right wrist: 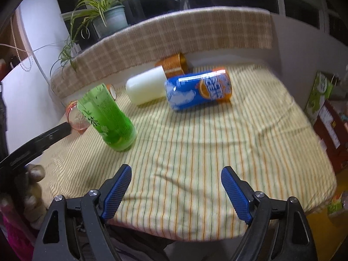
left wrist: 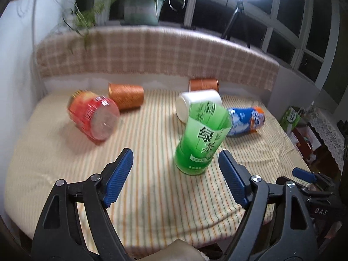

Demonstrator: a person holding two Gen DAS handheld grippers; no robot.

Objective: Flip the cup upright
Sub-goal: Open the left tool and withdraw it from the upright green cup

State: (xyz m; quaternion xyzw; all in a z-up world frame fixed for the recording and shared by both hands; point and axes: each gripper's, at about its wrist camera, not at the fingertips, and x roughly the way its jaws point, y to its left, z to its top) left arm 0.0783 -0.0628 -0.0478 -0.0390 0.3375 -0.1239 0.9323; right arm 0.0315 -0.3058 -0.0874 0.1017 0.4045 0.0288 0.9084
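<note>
At the bottom of the left wrist view we see our left gripper with its jaws spread wide, holding nothing; the blue pads hang over the striped cloth that covers the worktop. Just beyond the right-hand pad, at centre frame, the green tea cup stands on its base with the open mouth up — leaning a little toward the upper right. In the right wrist view our right gripper is also spread and empty at bottom centre, well apart from that same cup at left of frame. Farther back lie cups on their sides: a red one at left, a white one and a blue-and-orange one behind the green cup, then two copper-coloured ones near the checked backrest. A potted plant sits at the top.
</note>
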